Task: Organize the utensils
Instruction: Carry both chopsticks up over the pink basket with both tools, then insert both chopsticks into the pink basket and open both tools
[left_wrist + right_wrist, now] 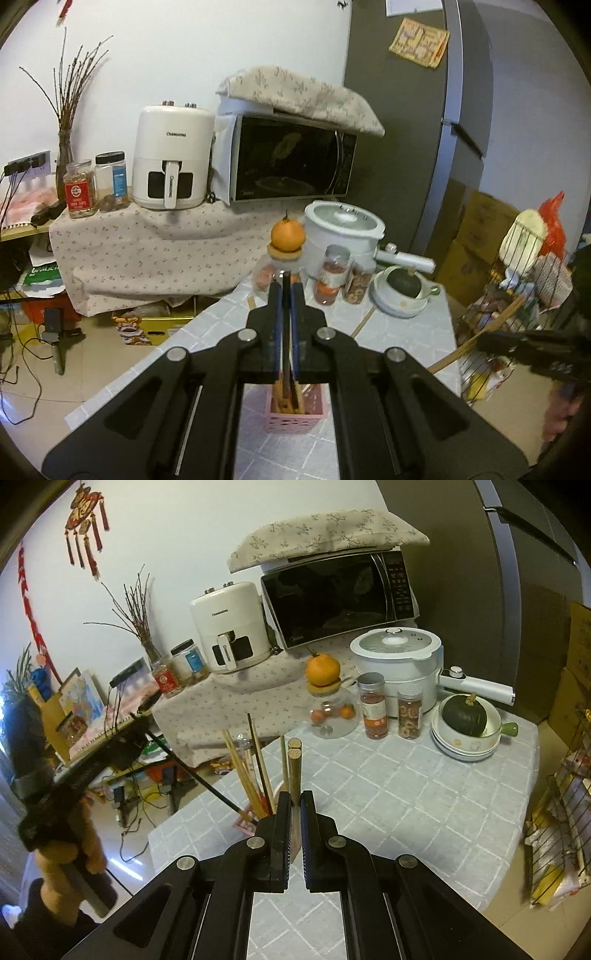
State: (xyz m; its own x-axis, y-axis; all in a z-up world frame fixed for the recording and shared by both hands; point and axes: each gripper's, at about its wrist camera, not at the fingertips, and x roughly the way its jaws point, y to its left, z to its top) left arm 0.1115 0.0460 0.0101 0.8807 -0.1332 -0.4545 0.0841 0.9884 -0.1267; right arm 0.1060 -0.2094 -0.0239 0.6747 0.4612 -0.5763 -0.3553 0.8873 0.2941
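My left gripper [285, 284] is shut on a dark chopstick [286, 332] whose lower end dips into the pink slotted basket [295, 421] on the table below. In the right wrist view that left gripper [142, 722] holds the dark chopstick [195, 773] slanting down into the pink basket [243, 825], among several wooden and dark chopsticks [243, 775]. My right gripper [294, 797] is shut on a pair of wooden chopsticks [294, 771] standing upright just right of the basket. The right gripper also shows in the left wrist view [480, 341] at the right edge.
The table has a grey checked cloth [406, 794]. At its far side stand a glass jar topped with an orange [323, 672], two spice jars [373, 705], a white pot [399, 653] and stacked bowls with a green squash [465, 716]. A wire rack [517, 306] stands right.
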